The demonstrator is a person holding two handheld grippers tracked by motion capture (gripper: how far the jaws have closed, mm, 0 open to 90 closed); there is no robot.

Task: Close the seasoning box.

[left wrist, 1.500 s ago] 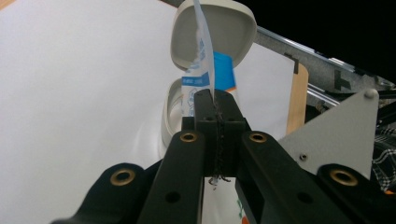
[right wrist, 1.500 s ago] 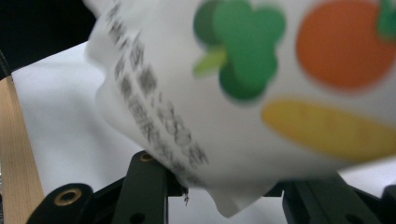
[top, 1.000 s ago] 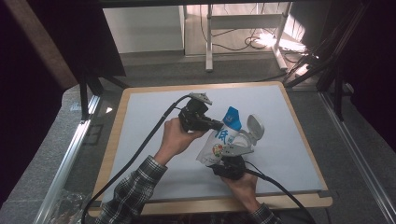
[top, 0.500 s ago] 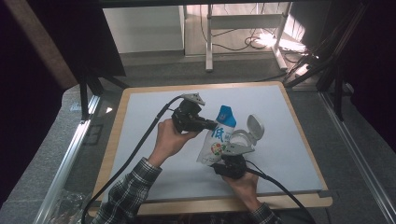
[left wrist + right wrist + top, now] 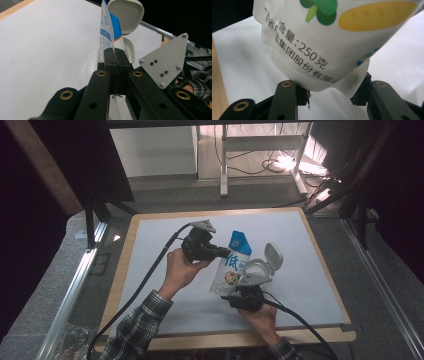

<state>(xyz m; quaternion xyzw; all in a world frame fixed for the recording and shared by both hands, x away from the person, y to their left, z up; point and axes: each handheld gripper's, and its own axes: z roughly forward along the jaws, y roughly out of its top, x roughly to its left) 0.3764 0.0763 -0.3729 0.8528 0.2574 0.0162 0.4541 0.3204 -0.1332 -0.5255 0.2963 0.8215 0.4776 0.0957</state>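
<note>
Pinching the pouch from two sides, both grippers are engaged at this moment. The left gripper (image 5: 220, 253) has its jaws pressed flat together on the thin side edge of the printed pouch (image 5: 231, 265); in the left gripper view (image 5: 116, 63) the film rises edge-on straight out of the closed jaw tips. The right gripper (image 5: 239, 292) has hold of the pouch's bottom end, and in the right gripper view (image 5: 329, 93) the crumpled lower seam of the pouch (image 5: 319, 37) sits down between the two jaws, which stand partly apart around its bulk; the grip looks firm, though the contact points themselves are hidden behind the film.

From the left gripper the pouch lies directly to its right, touching; from the right gripper it runs up and away, toward the far side of the table. Its long axis goes from the right gripper at the near end to the blue top (image 5: 239, 241) at the far end, leaning slightly to the right, and it looks lifted off the surface. Neither hand is nearer, since both are in contact.

Just beside the pouch on its right stands a white flip-lid container (image 5: 260, 267), lid (image 5: 273, 254) swung open and tilted back. That is the one close obstacle; any swing of the pouch rightward would probably meet it. The white mat (image 5: 150, 250) is bare to the left and toward the far wooden table edge (image 5: 215, 213), leaving ample room there.
</note>
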